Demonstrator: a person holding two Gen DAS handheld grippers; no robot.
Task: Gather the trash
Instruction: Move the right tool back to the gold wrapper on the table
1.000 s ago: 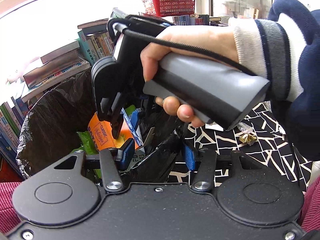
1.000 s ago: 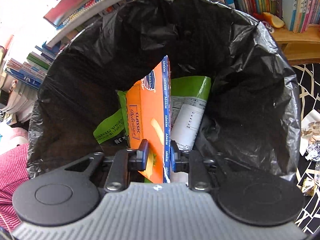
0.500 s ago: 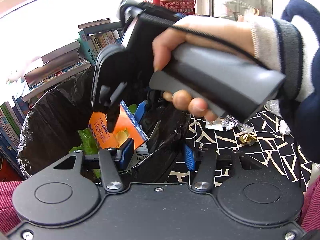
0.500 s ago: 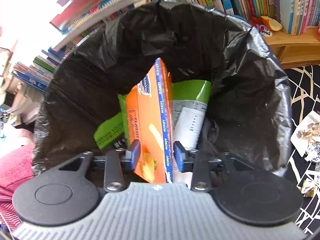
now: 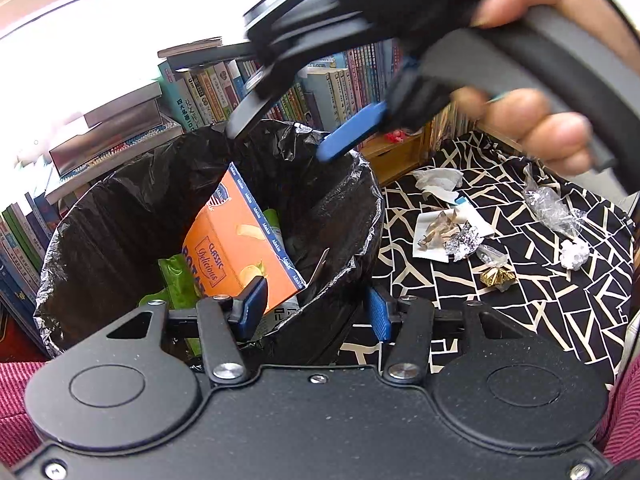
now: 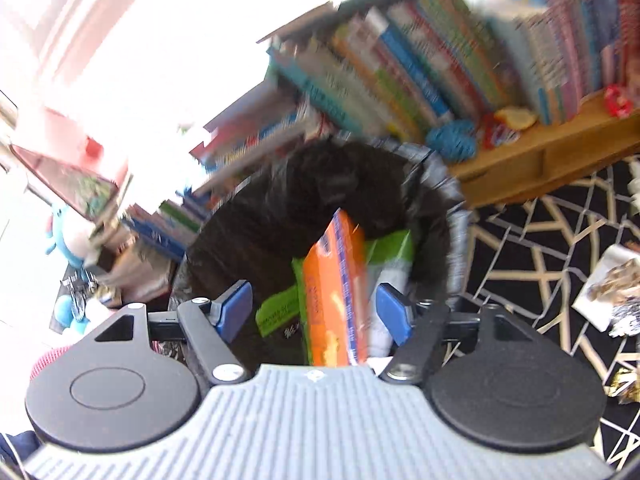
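A bin lined with a black bag [image 5: 120, 208] holds an orange snack box [image 5: 240, 248] that leans on a green packet [image 5: 176, 276]. My left gripper [image 5: 316, 310] is open, and its fingers straddle the bin's near rim. A hand holds my right gripper [image 5: 276, 146] above the bin, open and with nothing in it. In the blurred right wrist view, the right gripper [image 6: 316, 312] stands wide open above the orange box [image 6: 336, 288] and the green packet [image 6: 392, 248] inside the bin [image 6: 280, 220].
On the black-and-white patterned cloth [image 5: 520, 320] to the right lie a white tissue [image 5: 438, 180], paper with scraps and foil [image 5: 452, 232], a gold wrapper [image 5: 496, 276], clear plastic [image 5: 548, 208] and a crumpled white ball [image 5: 574, 254]. Bookshelves [image 5: 224, 88] stand behind the bin.
My right gripper opened and let go of the orange box, which now rests in the bin. The right gripper then rose up and away. My left gripper stayed at the rim.
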